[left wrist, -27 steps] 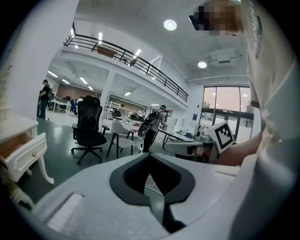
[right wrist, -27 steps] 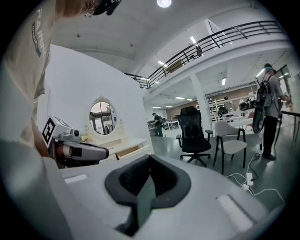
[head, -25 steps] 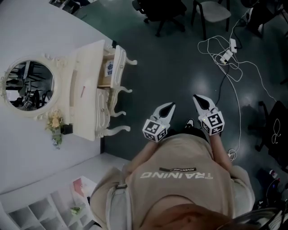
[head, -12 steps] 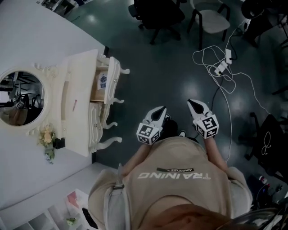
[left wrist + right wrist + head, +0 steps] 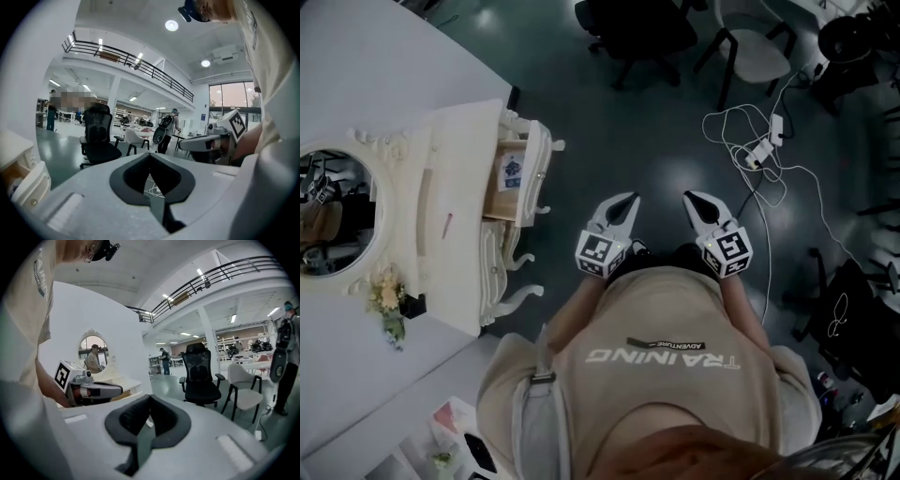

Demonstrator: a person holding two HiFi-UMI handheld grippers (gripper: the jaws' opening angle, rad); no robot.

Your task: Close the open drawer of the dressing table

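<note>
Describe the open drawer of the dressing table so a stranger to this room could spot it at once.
Against the white wall stands a cream carved dressing table with a round mirror. On its side facing the dark floor, at the end away from the flowers, one drawer sticks out. Unlike the shut front beside it, it shows a brown inside holding a white-and-blue item.

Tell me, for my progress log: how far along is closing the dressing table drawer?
Done: nothing; the drawer stands open on the dressing table. In hand: nothing; left gripper and right gripper are shut, empty, clear of it. Left: reach the drawer front, push it in.
</note>
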